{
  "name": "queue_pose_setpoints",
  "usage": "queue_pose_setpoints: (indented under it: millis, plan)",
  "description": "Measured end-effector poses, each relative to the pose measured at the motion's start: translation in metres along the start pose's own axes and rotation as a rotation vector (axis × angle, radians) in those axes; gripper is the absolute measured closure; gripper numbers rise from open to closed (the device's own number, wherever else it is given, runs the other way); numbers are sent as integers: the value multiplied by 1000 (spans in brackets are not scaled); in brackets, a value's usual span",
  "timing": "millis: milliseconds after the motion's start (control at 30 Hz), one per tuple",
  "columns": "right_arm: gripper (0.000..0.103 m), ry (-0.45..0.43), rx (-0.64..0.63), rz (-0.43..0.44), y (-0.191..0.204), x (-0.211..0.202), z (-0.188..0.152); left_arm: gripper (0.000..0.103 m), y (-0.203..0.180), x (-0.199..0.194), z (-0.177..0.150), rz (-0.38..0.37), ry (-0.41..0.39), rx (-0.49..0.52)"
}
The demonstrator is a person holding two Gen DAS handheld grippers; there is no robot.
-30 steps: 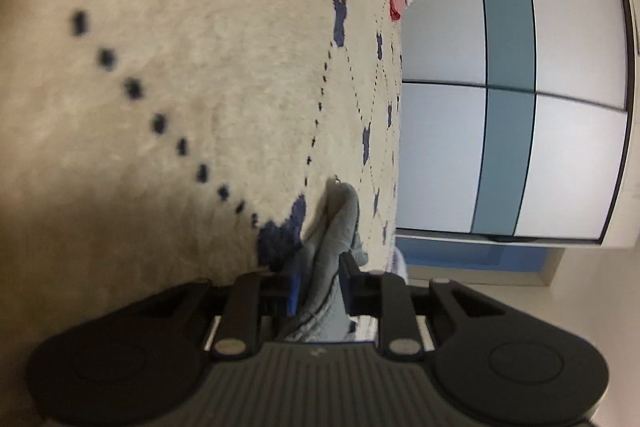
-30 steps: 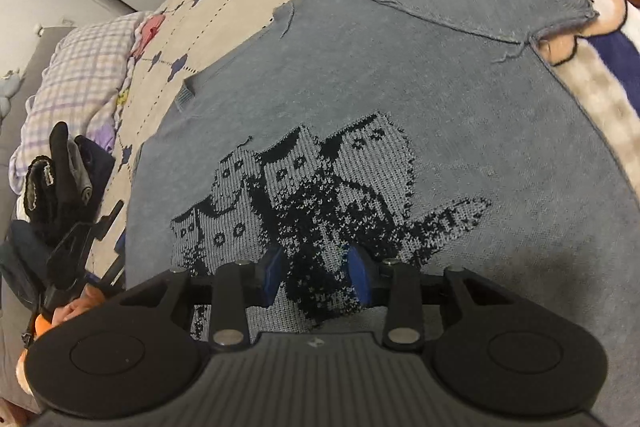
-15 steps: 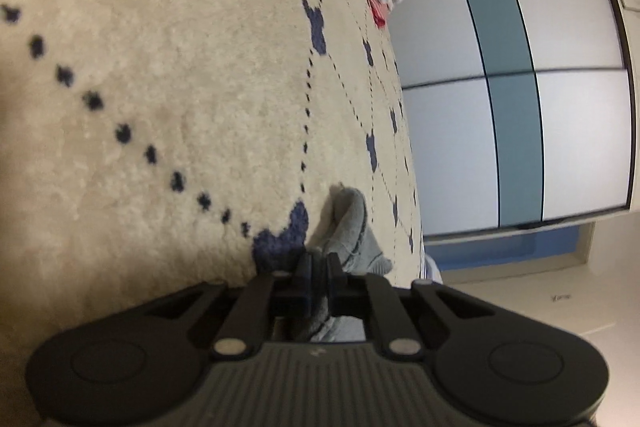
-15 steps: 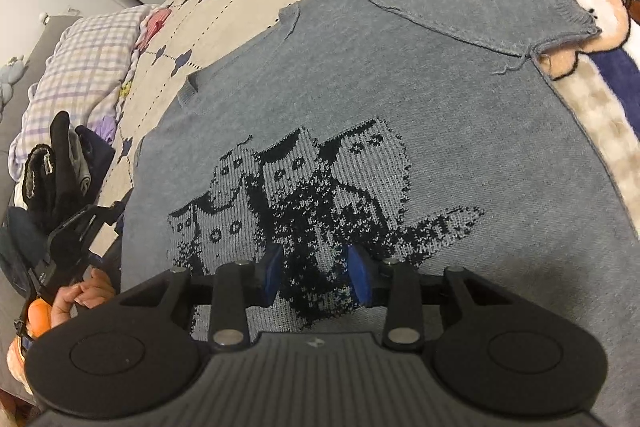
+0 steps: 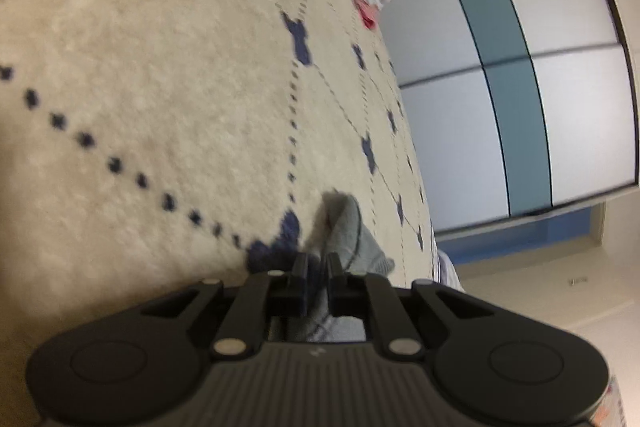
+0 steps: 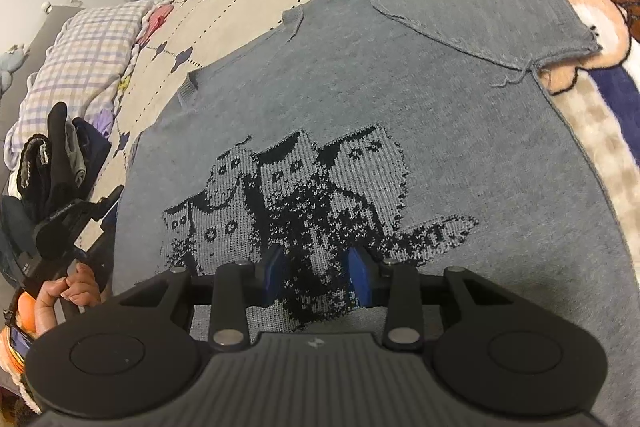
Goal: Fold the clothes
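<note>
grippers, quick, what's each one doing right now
left tongs: jaws easing open slightly, pads pinching a fold of the grey sweater.
right tongs: partly open over the sweater's knitted pattern; a grip cannot be told.

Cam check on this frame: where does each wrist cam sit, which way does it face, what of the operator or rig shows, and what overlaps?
Left wrist: on the left tongs, rolled sideways, facing along the cream blanket toward the wardrobe doors; own fingers pinch a fold of the grey sweater, jaws just easing open.

Right wrist: on the right tongs, angled down over the sweater's knitted cat pattern; its fingers, the other gripper and a bare hand show.

Shared: sweater, blanket, checked pillow, wardrobe.
</note>
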State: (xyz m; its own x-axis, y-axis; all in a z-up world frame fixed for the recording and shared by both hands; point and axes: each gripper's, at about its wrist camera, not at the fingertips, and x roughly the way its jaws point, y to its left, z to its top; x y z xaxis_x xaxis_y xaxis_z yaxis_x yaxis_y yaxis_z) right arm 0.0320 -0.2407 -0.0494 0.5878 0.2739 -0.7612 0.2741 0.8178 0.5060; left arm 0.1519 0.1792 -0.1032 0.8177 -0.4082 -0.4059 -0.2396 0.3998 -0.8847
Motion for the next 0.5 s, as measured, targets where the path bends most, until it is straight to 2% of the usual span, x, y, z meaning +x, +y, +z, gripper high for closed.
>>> queue_pose_setpoints:
  millis: [133,267,300,500]
  plan:
    - [64,-17,-36,2,9,2,6,92,-17,2,-7,0,12,122]
    - [64,-34,-132,64,34,1,19,88,-34,4,-21,-19,43,252]
    - [64,-36,-152,87,41,1,22,85,-36,6,-24,-25,52,270]
    - [64,-37,-283,187,97,18,48,82,-35,10,-34,-32,98,304]
